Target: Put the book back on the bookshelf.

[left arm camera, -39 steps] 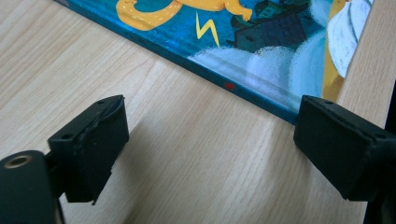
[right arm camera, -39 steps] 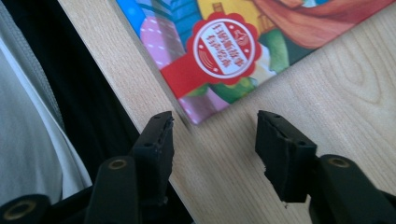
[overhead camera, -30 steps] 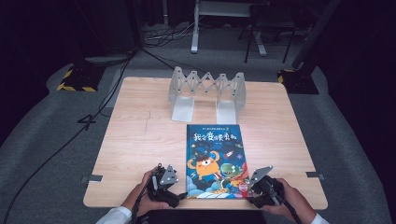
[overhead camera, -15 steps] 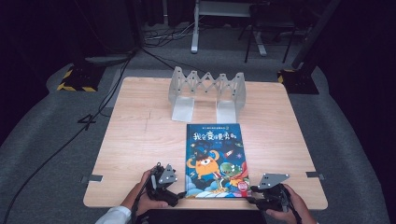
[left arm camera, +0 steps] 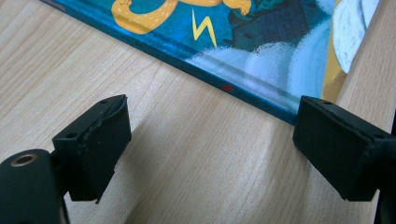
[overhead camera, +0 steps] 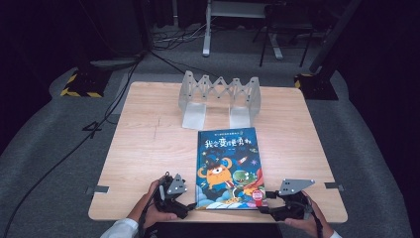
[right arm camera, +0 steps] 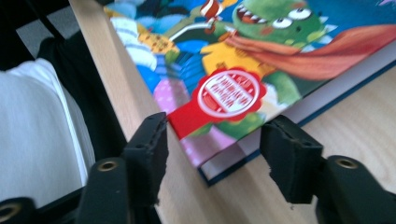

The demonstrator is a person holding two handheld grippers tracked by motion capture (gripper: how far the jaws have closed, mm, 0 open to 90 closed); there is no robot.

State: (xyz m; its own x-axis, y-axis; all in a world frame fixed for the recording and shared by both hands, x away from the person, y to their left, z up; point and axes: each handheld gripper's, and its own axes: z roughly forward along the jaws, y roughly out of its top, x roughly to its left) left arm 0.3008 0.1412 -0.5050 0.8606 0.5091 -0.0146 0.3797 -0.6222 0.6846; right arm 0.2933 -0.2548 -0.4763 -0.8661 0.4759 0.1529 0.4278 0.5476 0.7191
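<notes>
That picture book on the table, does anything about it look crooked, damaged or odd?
Nothing stands out. The picture book lies flat and closed, cover up, undamaged, near the table's front edge, roughly square to it. The expanding book rack behind stands upright.

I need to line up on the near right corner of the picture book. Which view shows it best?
The right gripper view: the book has its corner sitting between the open right claw, page edges visible. The high view shows the whole cover, corner small. The left gripper view shows the book's other near edge.

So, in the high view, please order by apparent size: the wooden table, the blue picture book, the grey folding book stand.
1. Light wooden table
2. Blue picture book
3. Grey folding book stand, close to the book, and farther from the camera, so this rank is unsure.
</notes>
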